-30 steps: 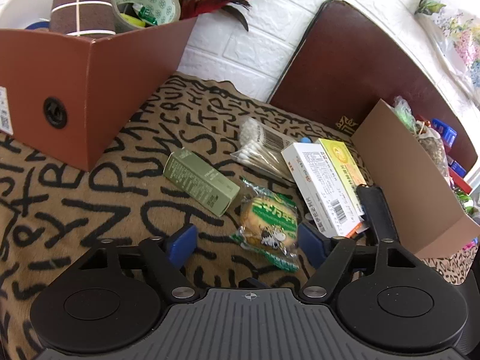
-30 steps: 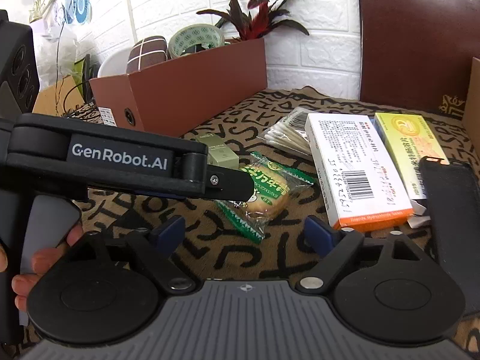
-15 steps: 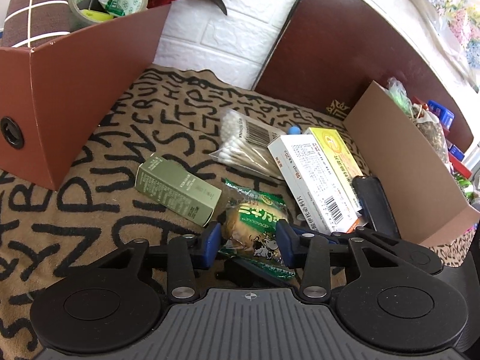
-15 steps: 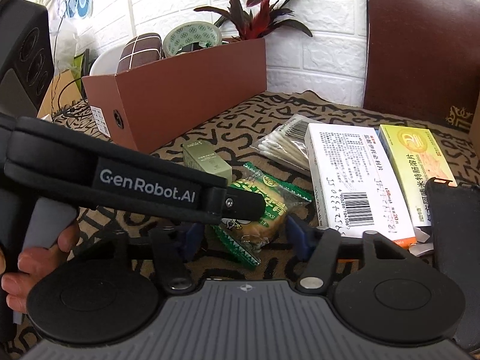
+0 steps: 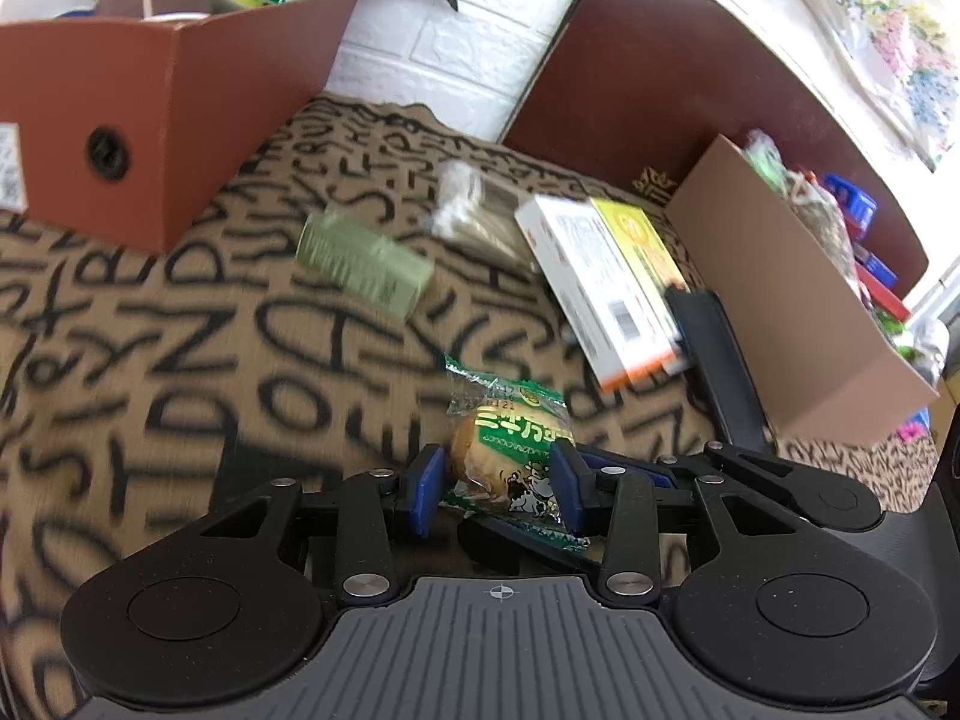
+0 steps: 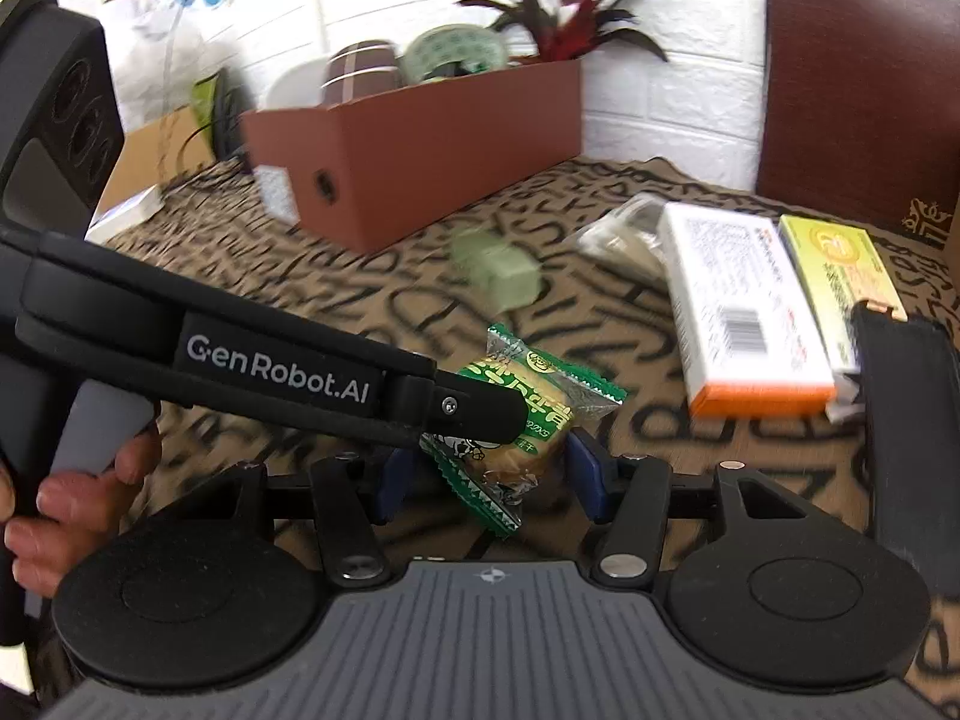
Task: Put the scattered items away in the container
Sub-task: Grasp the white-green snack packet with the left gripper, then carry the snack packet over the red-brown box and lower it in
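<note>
Green crinkly film wraps the snack cake (image 5: 510, 450), which sits between the blue pads (image 5: 427, 489) of the left gripper (image 5: 498, 489), clamped across its round middle and lifted off the letter-print cloth (image 5: 180, 360). By the look of it the packet is light, soft and slippery, so a hold over the cake itself rather than the loose sealed ends seems safest, and gentle pressure should spare the crumb. Beyond lie the green carton (image 5: 366, 264), the white medicine box (image 5: 594, 288) and the brown box (image 5: 174, 96), the likely container, well apart at upper left.

From the right wrist view, the left gripper (image 6: 480, 420) reaches in level from the left, its black finger across the snack cake (image 6: 528, 420), with the person's hand (image 6: 78, 498) wrapped round its handle. The right gripper (image 6: 489, 480) hangs low behind the packet, jaws apart on either side of it without pressing. The brown box (image 6: 432, 150) stands further back on the cloth.
</note>
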### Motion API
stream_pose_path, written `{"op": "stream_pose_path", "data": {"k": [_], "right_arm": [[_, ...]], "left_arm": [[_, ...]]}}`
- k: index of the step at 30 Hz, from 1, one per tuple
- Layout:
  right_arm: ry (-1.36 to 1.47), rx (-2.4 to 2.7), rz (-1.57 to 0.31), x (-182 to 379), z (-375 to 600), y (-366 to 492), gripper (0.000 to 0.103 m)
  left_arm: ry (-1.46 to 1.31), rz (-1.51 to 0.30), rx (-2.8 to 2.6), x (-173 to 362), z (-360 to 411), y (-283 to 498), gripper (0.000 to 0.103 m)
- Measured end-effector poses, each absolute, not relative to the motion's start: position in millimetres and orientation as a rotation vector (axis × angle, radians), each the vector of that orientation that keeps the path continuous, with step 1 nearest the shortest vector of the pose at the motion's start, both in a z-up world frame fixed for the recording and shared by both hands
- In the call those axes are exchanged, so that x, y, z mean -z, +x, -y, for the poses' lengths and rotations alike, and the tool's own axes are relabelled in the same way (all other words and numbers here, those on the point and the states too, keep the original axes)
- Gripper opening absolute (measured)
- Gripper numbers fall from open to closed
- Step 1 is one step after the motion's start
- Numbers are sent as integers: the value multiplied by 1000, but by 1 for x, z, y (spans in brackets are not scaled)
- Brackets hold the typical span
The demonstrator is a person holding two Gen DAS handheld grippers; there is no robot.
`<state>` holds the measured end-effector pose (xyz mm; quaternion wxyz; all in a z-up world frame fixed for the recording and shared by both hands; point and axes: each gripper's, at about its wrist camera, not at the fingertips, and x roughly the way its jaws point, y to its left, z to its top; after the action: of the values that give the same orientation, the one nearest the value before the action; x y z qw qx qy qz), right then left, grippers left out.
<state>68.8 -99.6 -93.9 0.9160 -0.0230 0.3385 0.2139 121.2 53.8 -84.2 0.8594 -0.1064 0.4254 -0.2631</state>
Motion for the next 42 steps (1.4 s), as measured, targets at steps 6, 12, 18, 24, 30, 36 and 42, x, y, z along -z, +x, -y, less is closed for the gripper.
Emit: {"op": "stream_pose_path", "data": {"k": [6,12,18,24,30,36,42], "right_arm": [[-55,-479,-710,92,97,28,60],[-51,-497,-716,89,98,1,63],[-75,-466,-707,88,99,1,64],[-93,-491,-720,91,96,5,59],[-94,-491,-718,90,93,7,57],[-99,-491,-725,90,91,9,58],[-105,-486,-730,87,90,11,54]], "left_arm": [[-234,-911,568,84,-67,79,50],[-178,-898,587,82,-71,49,60],[-189,-882,561,80,-68,56,76],[-152,-900,596,80,-61,62,60],[-165,-898,599,83,-62,63,63],[-150,-897,607,84,-61,64,59],[-156,-894,601,82,-61,63,61]]}}
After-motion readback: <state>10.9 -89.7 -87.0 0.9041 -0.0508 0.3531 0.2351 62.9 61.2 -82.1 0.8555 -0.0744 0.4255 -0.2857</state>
